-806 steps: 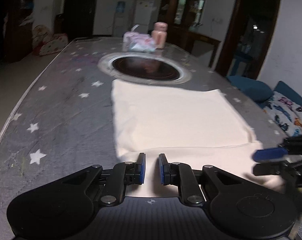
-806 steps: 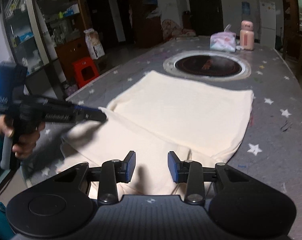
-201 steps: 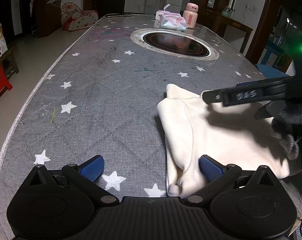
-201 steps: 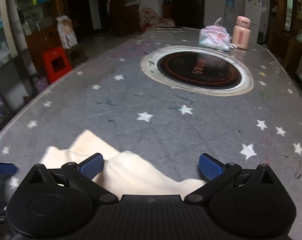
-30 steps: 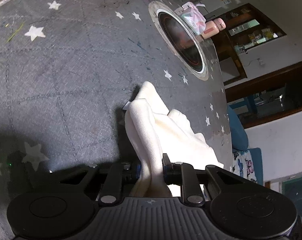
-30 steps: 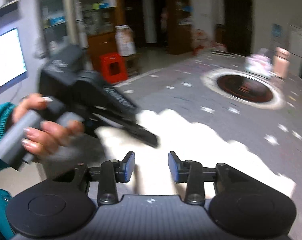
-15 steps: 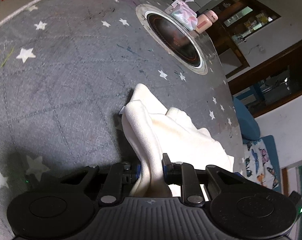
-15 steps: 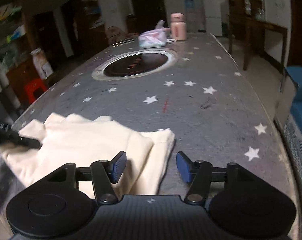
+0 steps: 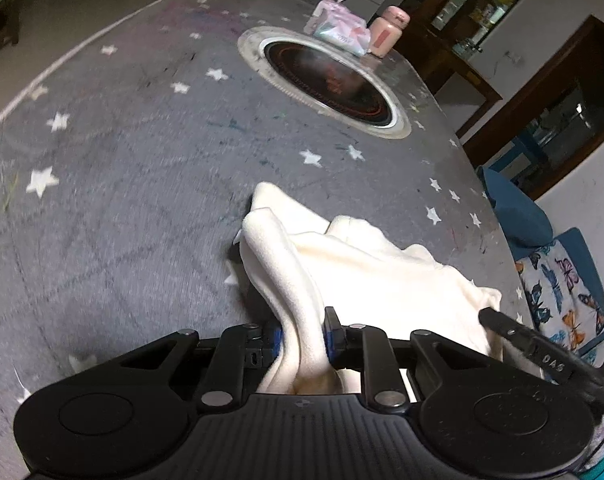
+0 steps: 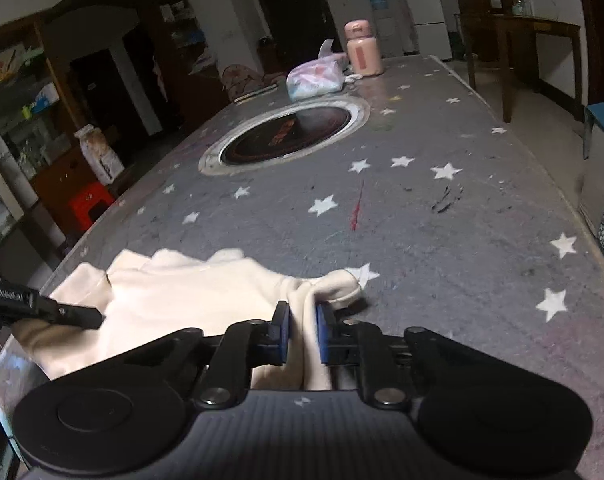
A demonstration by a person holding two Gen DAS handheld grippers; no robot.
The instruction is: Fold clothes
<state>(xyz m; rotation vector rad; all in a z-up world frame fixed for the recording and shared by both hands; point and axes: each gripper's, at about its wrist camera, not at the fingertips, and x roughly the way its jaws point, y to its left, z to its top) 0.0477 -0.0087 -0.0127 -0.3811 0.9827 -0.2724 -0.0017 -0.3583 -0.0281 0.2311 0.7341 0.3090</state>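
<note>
- Left wrist view: the left gripper [image 9: 302, 338] is seen clamped on a raised fold of the cream garment [image 9: 366, 272], the cloth being pinched between its blue pads at a narrow gap.
- The garment is spread in a rumpled heap on the grey star-printed tablecloth [image 9: 122, 160], toward the near end of the table, well apart from the round inset cooktop [image 9: 326, 80].
- A tissue pack [image 9: 338, 28] and a pink bottle [image 9: 386, 32] are seen just beyond the cooktop.
- The tip of the right gripper [image 9: 490, 316] is seen touching the garment's right edge.
- Right wrist view: the right gripper [image 10: 303, 332] has just been closing, and a bunched edge of the garment [image 10: 174, 300] is now gripped between its pads, the jaws nearly together.
- The left gripper [image 10: 78, 314] is seen at the left, its dark finger lying on the garment's far side.
</note>
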